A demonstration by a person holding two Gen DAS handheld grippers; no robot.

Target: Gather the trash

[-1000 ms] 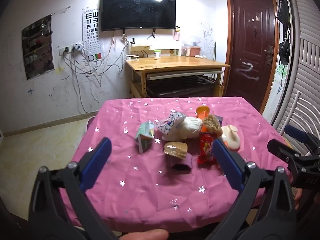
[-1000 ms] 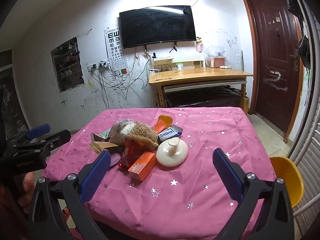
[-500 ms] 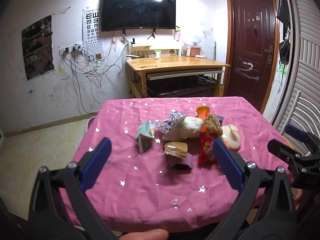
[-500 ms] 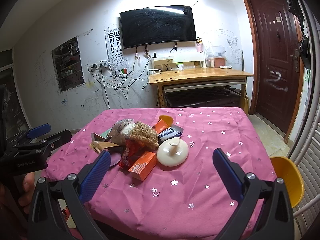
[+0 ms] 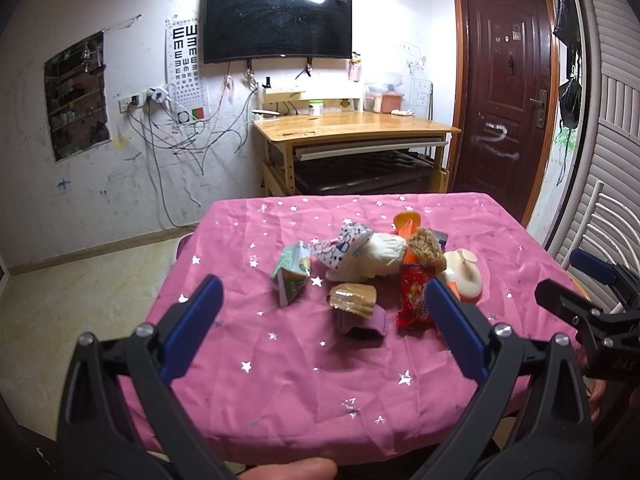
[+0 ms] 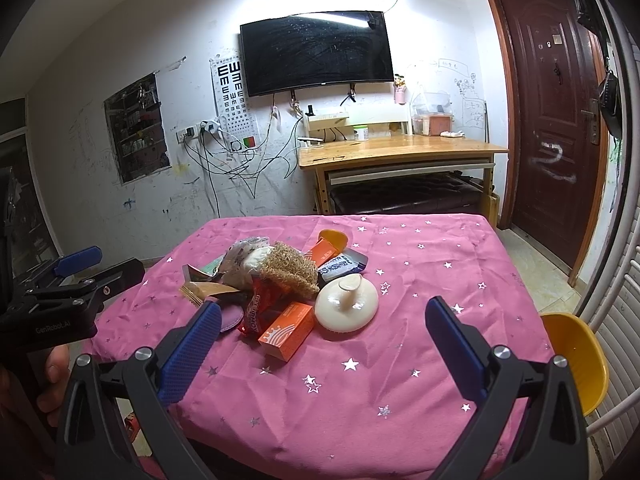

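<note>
Almost nothing has changed: both the left tool and the right tool still hover released before the surface, empty. The trash pile lies untouched at its middle, so collecting has not begun.

Table, pink star-print cloth. Right gripper in the foreground over the near edge, jaws spread wide, nothing between the 2 blue pads. Left gripper at the left edge, a hand below it; whether its jaws are apart cannot be told.

Heap, left of centre:
- orange carton, nearest item
- red wrapper, touching the carton
- white round lid with knob, just beside the carton
- brown fibrous scrubber, on top
- blue-and-white packet, behind the lid
- orange packet, at the back

Yellow chair, right of the table.
</note>
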